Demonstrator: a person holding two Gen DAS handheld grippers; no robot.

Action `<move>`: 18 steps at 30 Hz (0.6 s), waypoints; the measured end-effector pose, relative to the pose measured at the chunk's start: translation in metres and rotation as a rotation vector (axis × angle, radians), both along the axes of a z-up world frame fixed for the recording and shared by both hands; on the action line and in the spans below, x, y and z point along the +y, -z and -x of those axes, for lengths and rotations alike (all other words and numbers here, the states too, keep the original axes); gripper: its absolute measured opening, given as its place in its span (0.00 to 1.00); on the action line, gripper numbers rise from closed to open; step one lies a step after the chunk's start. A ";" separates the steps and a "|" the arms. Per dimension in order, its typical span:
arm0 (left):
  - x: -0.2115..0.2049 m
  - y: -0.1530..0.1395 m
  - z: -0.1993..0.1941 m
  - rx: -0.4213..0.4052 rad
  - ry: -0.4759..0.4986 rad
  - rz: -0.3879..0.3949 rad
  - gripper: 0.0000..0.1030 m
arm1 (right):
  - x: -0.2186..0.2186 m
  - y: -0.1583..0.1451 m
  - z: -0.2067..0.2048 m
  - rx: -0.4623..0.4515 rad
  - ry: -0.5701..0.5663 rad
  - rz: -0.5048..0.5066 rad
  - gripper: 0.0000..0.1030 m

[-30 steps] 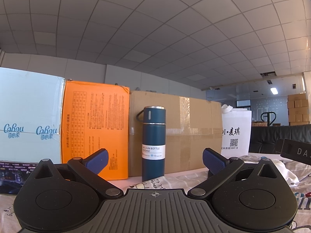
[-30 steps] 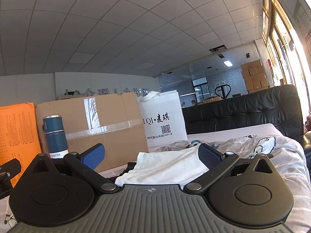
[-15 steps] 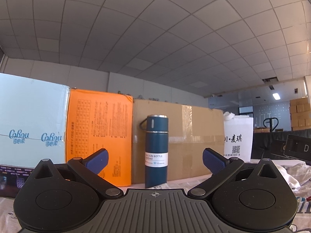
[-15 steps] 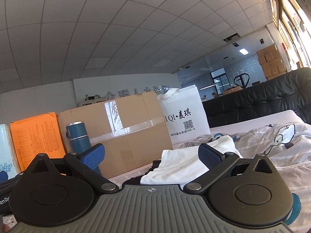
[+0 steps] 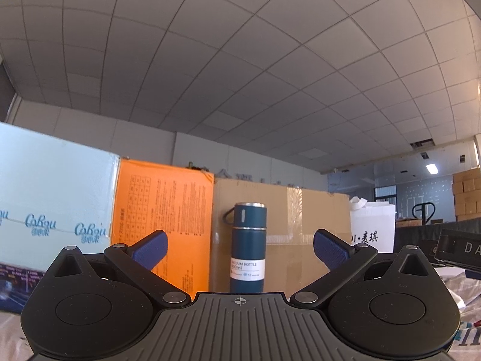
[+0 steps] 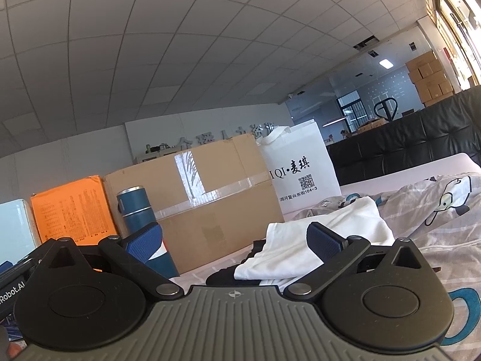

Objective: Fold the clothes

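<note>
A white garment lies crumpled on the printed bedsheet, partly over a dark garment. My right gripper is open and empty, held low just in front of these clothes, with its right finger in front of the white cloth. My left gripper is open and empty, tilted upward and facing the boxes; no clothes lie between its fingers. A strip of crumpled sheet shows at the right edge of the left wrist view.
A blue vacuum bottle stands before a taped cardboard box, also in the right wrist view. An orange box, a pale blue box and a white bag line the back. A black sofa is behind.
Both grippers have tilted upward, so the scene sits lower in each view and more ceiling shows. The right gripper has also turned to the left. Both stay open.
</note>
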State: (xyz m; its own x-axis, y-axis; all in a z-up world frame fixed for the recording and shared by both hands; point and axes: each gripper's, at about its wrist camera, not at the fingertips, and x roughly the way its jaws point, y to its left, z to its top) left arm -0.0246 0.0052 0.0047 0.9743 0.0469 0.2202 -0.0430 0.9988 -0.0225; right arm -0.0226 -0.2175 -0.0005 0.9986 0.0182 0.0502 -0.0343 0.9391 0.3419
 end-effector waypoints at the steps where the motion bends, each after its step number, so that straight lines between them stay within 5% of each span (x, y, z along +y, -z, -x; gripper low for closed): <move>1: -0.001 0.000 0.002 -0.007 -0.004 -0.011 1.00 | 0.000 0.000 0.001 -0.004 -0.001 0.001 1.00; 12: -0.012 -0.023 0.041 -0.110 -0.107 -0.096 1.00 | -0.001 -0.002 0.005 -0.048 -0.036 0.000 1.00; 18: 0.003 -0.037 0.083 -0.154 -0.176 -0.141 1.00 | 0.014 -0.013 0.024 -0.070 -0.189 -0.027 1.00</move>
State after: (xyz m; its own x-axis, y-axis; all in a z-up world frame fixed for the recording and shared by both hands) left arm -0.1073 0.0081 0.0414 0.9084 0.1711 0.3815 -0.2231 0.9700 0.0963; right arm -0.0464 -0.2039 0.0121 0.9717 0.2023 0.1221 -0.2332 0.9045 0.3571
